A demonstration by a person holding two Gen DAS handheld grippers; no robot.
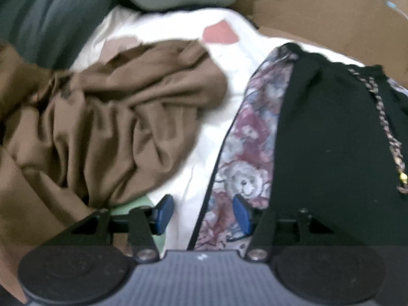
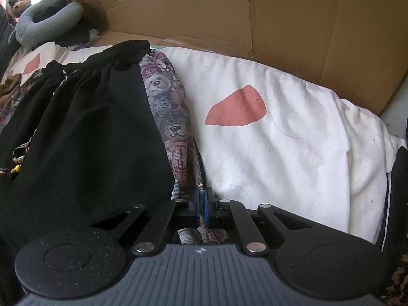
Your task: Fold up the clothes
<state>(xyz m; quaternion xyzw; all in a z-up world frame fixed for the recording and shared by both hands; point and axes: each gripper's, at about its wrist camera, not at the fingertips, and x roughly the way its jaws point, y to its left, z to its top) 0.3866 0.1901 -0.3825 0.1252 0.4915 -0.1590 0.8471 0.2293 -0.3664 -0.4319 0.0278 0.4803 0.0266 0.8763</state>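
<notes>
Right tool (image 2: 201, 207) was clamped on the hem of the bear-print garment (image 2: 168, 117) lying on the white bed (image 2: 293, 153) — left tool (image 1: 201, 214) gaped over its opposite edge — soft, floppy cloth, best pinched at corners.

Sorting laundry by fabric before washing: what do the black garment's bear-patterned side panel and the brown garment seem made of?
Bear-patterned side panel: looks like woven tapestry or jacquard knit, matte; bears appear as stitch-like texture. Brown garment: seemingly thin, smooth cloth with slight sheen, bunching into soft folds; blur leaves the fibre open.
</notes>
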